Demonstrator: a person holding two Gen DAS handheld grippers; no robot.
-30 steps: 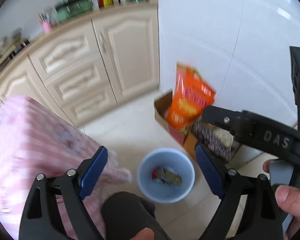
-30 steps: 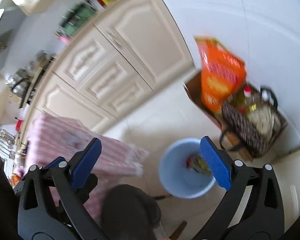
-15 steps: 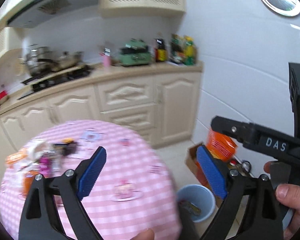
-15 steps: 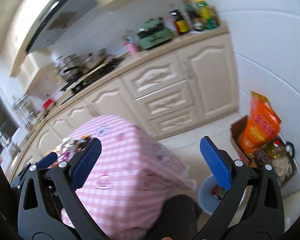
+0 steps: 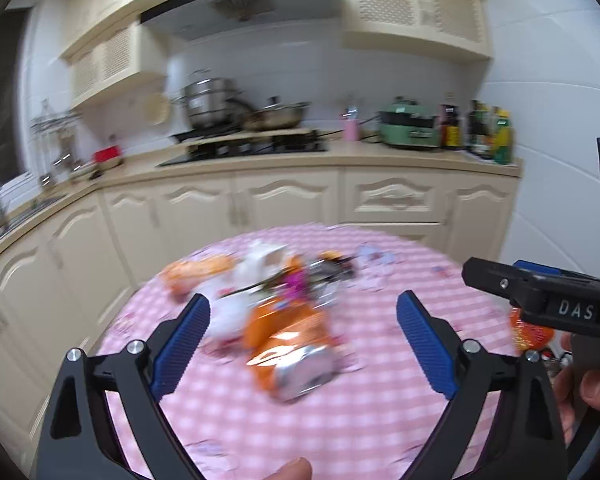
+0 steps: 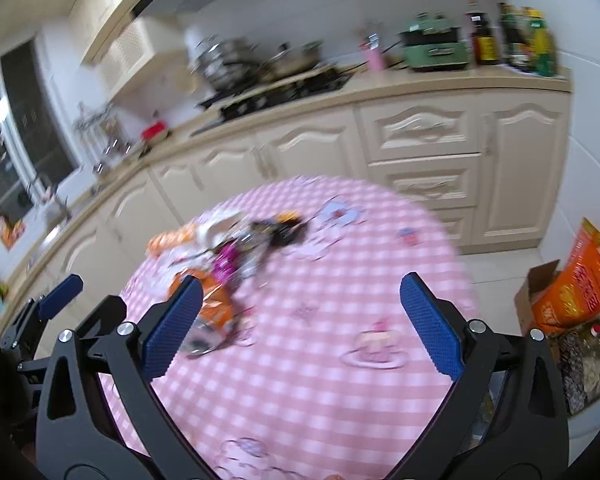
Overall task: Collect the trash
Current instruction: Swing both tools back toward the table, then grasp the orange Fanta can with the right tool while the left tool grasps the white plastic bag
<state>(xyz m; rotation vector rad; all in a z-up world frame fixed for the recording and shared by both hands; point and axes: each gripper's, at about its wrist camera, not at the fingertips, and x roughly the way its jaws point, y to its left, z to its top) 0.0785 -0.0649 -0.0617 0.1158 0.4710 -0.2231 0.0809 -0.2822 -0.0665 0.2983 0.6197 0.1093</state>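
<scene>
- While both of your grippers hang above the round table (image 5: pixel 380 420) with its pink checked cloth, each has its 2 blue-padded fingers spread wide and nothing between them.
- Your left gripper (image 5: pixel 300 344) frames an orange snack wrapper (image 5: pixel 288 340) with a silvery end, lying on the cloth between the pads in its own view; you are not touching it.
- Beyond that wrapper sits the rest of the trash pile (image 5: pixel 268 276): white crumpled paper, a second orange packet, a magenta scrap and a dark wrapper, all blurred, so you cannot tell them apart more finely.
- Your right gripper (image 6: pixel 300 320) is over bare cloth, with the same pile (image 6: pixel 236 248) to the left of it in its view, partly behind the left pad.
- In the left wrist view, the right gripper's black body (image 5: pixel 548 300) comes in from the right edge, held by your hand (image 5: pixel 588 392).
- On the floor to the right of the table stands a cardboard box (image 6: pixel 540 296) against the wall, with an orange bag (image 6: pixel 580 284) upright in it.
- Behind the table run cream cabinets (image 6: pixel 420 140) under a counter that carries pots, a green appliance (image 6: pixel 436 52) and bottles.
</scene>
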